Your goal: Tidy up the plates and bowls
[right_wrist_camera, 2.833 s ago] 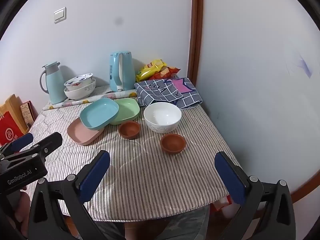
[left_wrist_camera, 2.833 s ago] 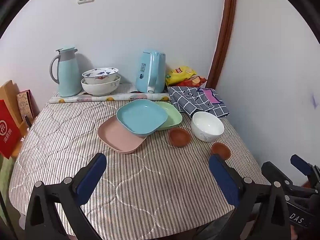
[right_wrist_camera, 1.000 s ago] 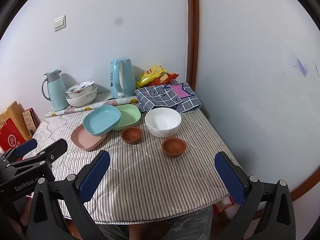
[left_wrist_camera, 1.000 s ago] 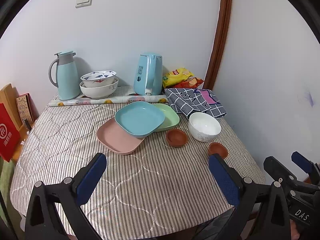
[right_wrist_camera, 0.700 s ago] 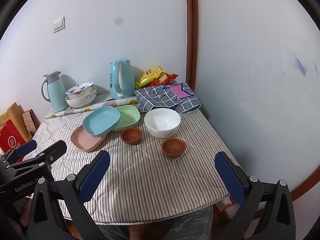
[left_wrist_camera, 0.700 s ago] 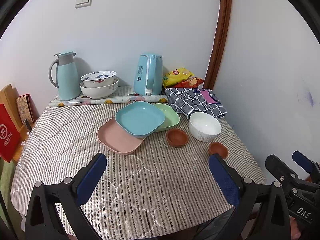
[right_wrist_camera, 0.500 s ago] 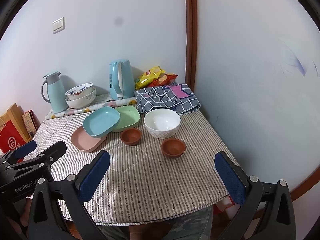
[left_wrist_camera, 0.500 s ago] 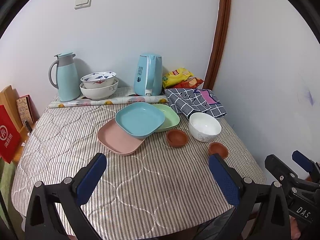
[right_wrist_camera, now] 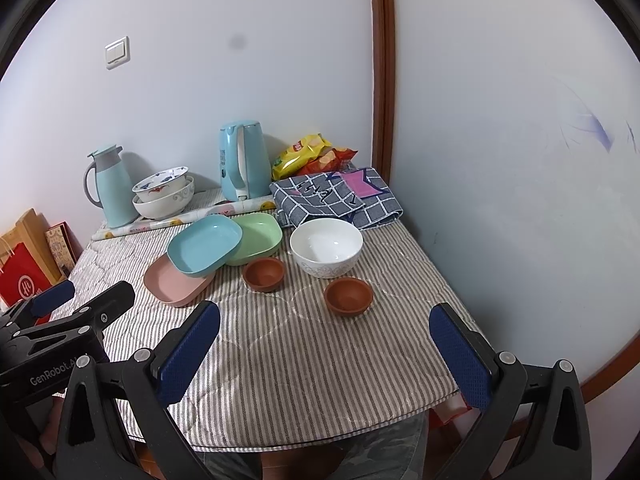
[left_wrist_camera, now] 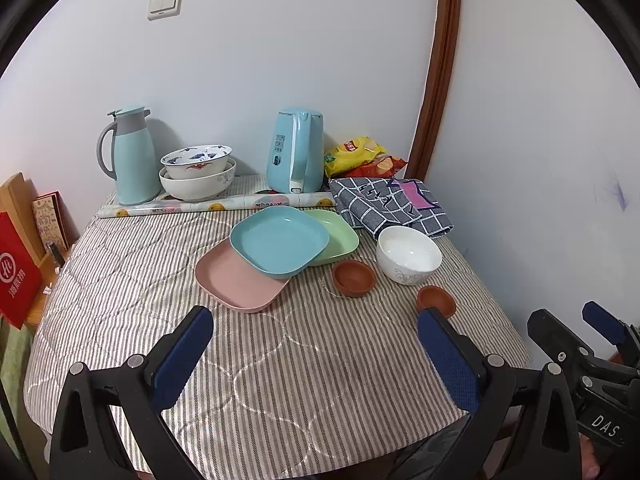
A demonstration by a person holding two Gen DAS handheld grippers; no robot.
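Observation:
A blue plate (left_wrist_camera: 280, 240) lies on top of a pink plate (left_wrist_camera: 236, 280) and a green plate (left_wrist_camera: 340, 234) mid-table. A white bowl (left_wrist_camera: 408, 254) stands to their right. Two small brown bowls sit near it, one (left_wrist_camera: 354, 278) left of it and one (left_wrist_camera: 436, 300) nearer the front edge. In the right wrist view the white bowl (right_wrist_camera: 326, 246) and the brown bowls (right_wrist_camera: 264, 274) (right_wrist_camera: 348, 295) show again. My left gripper (left_wrist_camera: 316, 356) and right gripper (right_wrist_camera: 324, 348) are both open and empty, held over the table's front edge.
At the back stand a blue thermos (left_wrist_camera: 132, 156), two stacked patterned bowls (left_wrist_camera: 198, 176), a blue kettle (left_wrist_camera: 294, 156), snack bags (left_wrist_camera: 360, 156) and a folded checked cloth (left_wrist_camera: 392, 204). A wall runs along the right side. A red bag (left_wrist_camera: 16, 276) stands at left.
Both grippers have drawn back slightly from the table and stayed open. The plates and bowls have not moved.

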